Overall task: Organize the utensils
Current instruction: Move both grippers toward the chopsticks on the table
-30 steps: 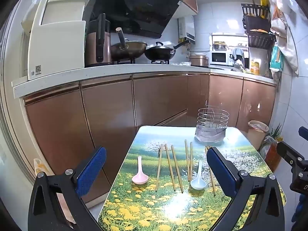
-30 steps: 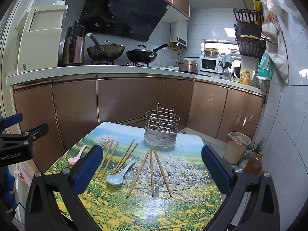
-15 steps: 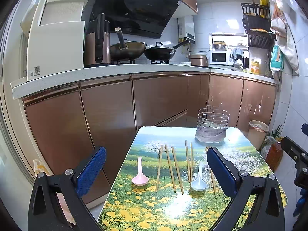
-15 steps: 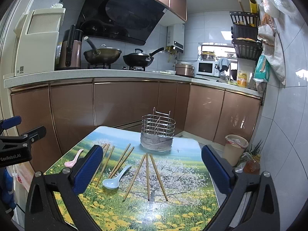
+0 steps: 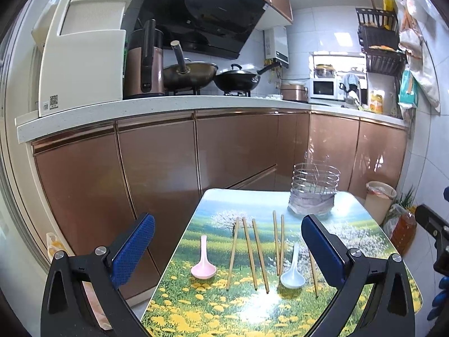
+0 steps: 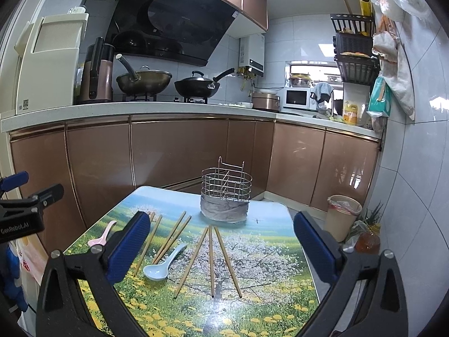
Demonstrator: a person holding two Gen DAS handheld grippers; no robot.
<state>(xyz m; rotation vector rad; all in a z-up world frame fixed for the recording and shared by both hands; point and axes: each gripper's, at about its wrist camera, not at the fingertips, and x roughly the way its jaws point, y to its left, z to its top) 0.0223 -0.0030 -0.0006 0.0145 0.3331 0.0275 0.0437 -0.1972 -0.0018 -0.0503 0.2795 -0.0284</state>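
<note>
A small table [image 5: 196,317] with a flower-meadow print holds several wooden chopsticks [image 5: 247,248], a pink spoon [image 5: 203,266] and a pale blue spoon [image 5: 293,273]. A wire utensil basket [image 5: 314,192] stands at the far end. My left gripper [image 5: 227,248] is open and empty, above the table's near end. In the right wrist view the basket [image 6: 226,193], chopsticks [image 6: 211,255], blue spoon [image 6: 162,265] and pink spoon [image 6: 102,237] show too. My right gripper [image 6: 221,247] is open and empty above the chopsticks.
Brown kitchen cabinets [image 5: 157,174] under a white counter run behind and left of the table. Woks [image 6: 196,87] and an appliance stand on the counter. A bin [image 6: 342,213] and a bottle [image 6: 367,241] stand on the floor at the right by the tiled wall.
Both grippers have drifted slightly back and up, so the table sits a little lower in both views. Nothing on the table has moved. Both grippers stay open.
</note>
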